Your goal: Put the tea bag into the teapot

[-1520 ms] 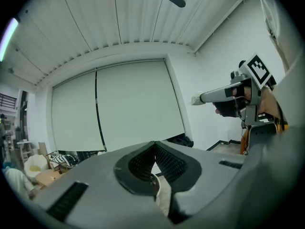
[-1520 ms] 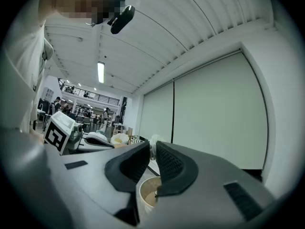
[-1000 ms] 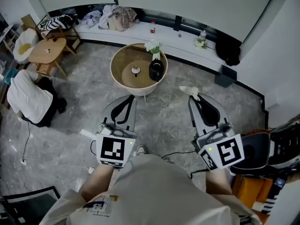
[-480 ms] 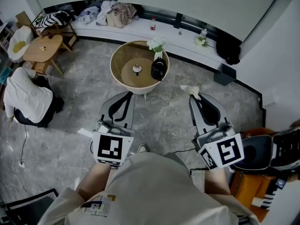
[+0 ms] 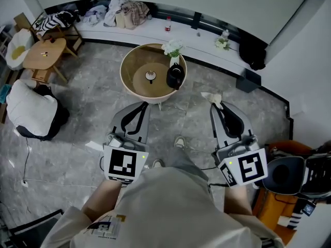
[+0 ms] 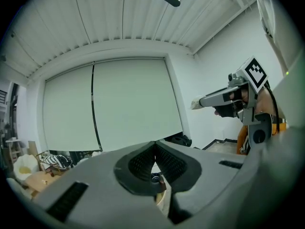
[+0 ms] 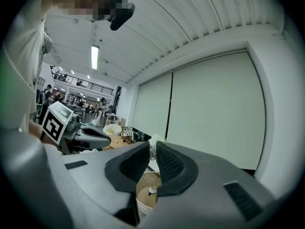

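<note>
The black teapot [image 5: 174, 76] stands on a round wooden table [image 5: 130, 64] ahead of me, beside a vase of white flowers [image 5: 172, 49]. A small white lid [image 5: 150, 76] lies on a round tray at the table's middle. My right gripper [image 5: 216, 106] is shut on the white tea bag [image 5: 211, 97], held in the air short of the table and to its right. In the right gripper view the tea bag [image 7: 152, 145] shows between the jaws' tips, with the table [image 7: 143, 199] below. My left gripper [image 5: 140, 105] is shut and holds nothing, just short of the table.
A small wooden side table [image 5: 44, 53] and a white cushion [image 5: 31, 107] stand at the left. A long ledge [image 5: 155, 30] with clothes and a bottle runs behind. Orange and black gear [image 5: 289, 180] sits at the right. My shoe [image 5: 179, 142] is on the grey floor.
One foot has stepped forward into view between the grippers. Both grippers keep their pose, the right one still holding the tea bag.
</note>
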`<state>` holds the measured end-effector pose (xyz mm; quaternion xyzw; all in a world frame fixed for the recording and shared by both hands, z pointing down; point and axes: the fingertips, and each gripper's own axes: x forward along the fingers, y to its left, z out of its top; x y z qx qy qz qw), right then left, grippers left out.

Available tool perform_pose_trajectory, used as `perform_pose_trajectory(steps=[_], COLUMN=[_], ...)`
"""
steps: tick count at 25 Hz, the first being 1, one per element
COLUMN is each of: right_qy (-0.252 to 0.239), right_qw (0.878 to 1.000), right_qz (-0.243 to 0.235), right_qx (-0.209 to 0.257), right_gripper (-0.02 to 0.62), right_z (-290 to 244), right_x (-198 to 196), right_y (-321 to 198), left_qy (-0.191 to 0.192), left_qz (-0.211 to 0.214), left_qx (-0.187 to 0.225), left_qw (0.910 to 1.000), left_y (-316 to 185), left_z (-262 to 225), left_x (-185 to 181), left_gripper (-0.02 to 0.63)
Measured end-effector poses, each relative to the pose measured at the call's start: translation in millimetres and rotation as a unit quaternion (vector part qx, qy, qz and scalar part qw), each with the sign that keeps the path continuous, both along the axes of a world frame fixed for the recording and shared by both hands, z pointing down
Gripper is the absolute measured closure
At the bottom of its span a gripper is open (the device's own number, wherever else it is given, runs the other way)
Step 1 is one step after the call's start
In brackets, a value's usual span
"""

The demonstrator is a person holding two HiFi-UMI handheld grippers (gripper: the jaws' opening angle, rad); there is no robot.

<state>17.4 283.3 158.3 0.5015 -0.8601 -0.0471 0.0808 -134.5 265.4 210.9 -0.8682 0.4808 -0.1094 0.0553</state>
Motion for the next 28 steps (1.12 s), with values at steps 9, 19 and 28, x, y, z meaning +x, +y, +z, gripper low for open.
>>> perform_pose_trajectory(steps=[9,19,28], right_qy=[-0.012,-0.019,-0.025], right_qw=[1.0,0.998,0.993], right_qz=[-0.013,-0.053,-0.096], right_qx=[-0.014,-0.042,-0.061], right_gripper=[0.555,0.555,0.555], right_z=[20,43,58], right_x=[30,78,108], right_y=[-81,-217,-309], left_qy=[-0.017,-0.025,-0.037], left_qz=[-0.014,-0.028,-0.057], left_qx=[-0.015,-0.049,-0.066], left_qw=[0.9996,0.9981,0.9955], left_y=[-75,-202,-291], left_z=[16,43,47], left_x=[27,86,124], left_gripper=[0.597,0.597,0.597])
